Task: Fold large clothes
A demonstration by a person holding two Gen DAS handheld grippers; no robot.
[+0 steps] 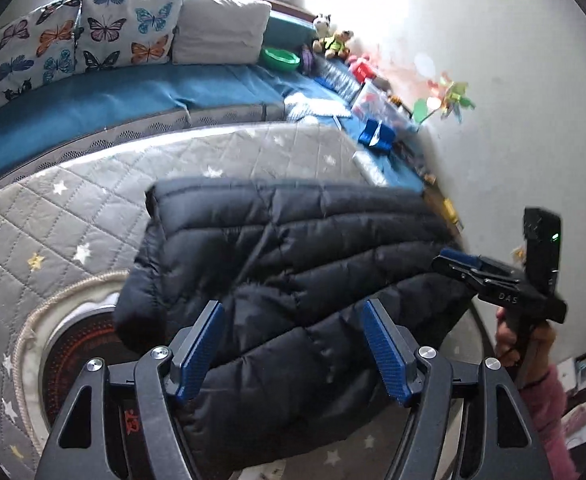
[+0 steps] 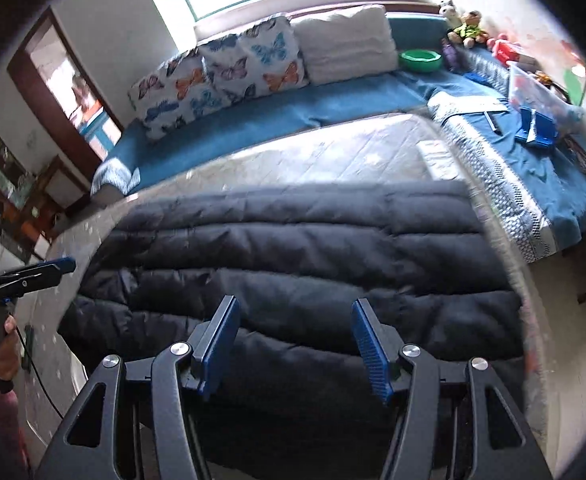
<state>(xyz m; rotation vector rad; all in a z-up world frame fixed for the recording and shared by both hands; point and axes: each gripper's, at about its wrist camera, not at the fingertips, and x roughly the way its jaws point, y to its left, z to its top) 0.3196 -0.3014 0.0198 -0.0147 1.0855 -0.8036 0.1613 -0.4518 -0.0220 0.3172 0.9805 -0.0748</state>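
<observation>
While jacket (image 2: 293, 248) lies folded on quilt (image 1: 73, 216); green bowl (image 2: 420, 58) contents unseen.

The jacket (image 2: 293, 264) lies on the quilt (image 1: 73, 216) ahead of both grippers; pillows (image 2: 253, 64) sit behind it, toys (image 2: 469, 28) far right.

- The left wrist view looks forward and down over the left gripper (image 1: 293, 344), close above the black puffer jacket (image 1: 293, 248).
- The right wrist view faces the same way, from the jacket's other side.
- Both share the jacket, butterfly pillows (image 1: 81, 36) and green bowl (image 2: 420, 58).
</observation>
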